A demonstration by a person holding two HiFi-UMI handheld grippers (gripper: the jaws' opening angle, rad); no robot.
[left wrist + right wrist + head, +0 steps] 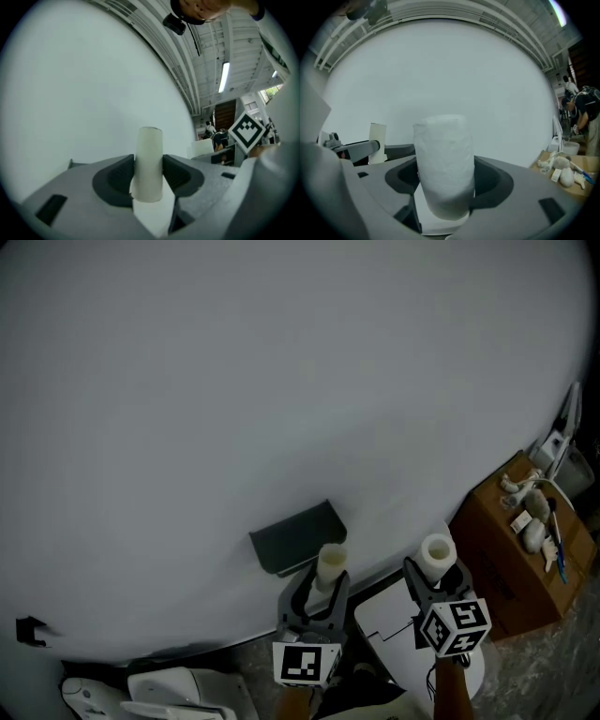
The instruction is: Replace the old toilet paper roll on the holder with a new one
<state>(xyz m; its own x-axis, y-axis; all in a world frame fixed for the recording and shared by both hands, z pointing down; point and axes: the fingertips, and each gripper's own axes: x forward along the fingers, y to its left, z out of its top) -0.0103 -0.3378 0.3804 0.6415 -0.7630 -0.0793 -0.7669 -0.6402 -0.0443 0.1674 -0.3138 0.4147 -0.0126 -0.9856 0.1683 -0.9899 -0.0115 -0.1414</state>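
At lower centre, the left gripper (320, 591) pinched the old tube (330, 565) and the right gripper (437, 577) clasped the new roll (437, 554) just below the holder (298, 538); either upright cylinder might have slipped if tilted.

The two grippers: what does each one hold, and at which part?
The left gripper grips the bare cardboard tube by its lower sides. The right gripper grips the full toilet paper roll by its lower sides.

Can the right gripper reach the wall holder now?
Probably not yet: the left gripper, shut on the empty tube, stands before the holder, between it and the right gripper holding the new roll.
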